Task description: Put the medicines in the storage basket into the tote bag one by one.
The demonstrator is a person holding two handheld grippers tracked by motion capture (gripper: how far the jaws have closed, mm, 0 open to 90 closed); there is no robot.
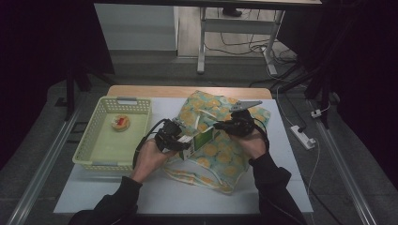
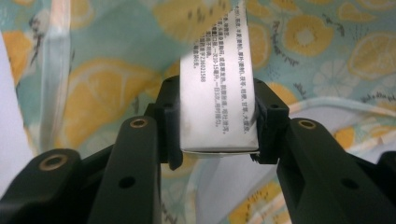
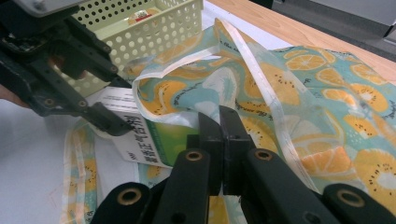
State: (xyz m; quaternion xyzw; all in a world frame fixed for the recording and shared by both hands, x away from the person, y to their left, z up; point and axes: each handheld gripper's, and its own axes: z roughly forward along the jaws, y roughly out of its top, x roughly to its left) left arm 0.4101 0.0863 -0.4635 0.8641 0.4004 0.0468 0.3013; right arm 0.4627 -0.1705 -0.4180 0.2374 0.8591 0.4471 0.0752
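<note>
While the box is only part-way in: the box (image 2: 218, 84) is clamped across its narrow sides by the left gripper (image 1: 180, 139), near the middle of the tabletop (image 1: 155, 194), with its far end pushed under the rim of the bag (image 1: 225, 140).
Box position: it is held above the bag's near-left part, tilted toward the opening; its green face is seen in the right gripper view (image 3: 161, 140).
Right gripper: the right gripper (image 3: 220, 122) is seen with its jaws pressed together; whether a fold of bag cloth is pinched between them cannot be told, as the tips lie against the fabric.
Risk, snagging: the box corner could be caught on the white hem (image 3: 187, 60) if the mouth is not held wide enough, and the cloth would be bunched ahead of it.
Risk, slipping: the smooth card could be twisted out of the grip if it is pushed against taut cloth.
Risk, mouth closing: the opening could collapse if the cloth is let go by the right gripper.
Bag contents: its inside is hidden by the fabric, so what else it holds cannot be told.
Basket: a basket (image 1: 89, 145) stands at the tabletop's left edge, well apart from the bag.
Basket contents: one small round item (image 1: 120, 123) with a red spot lies near its far end; nothing else is seen in it.
</note>
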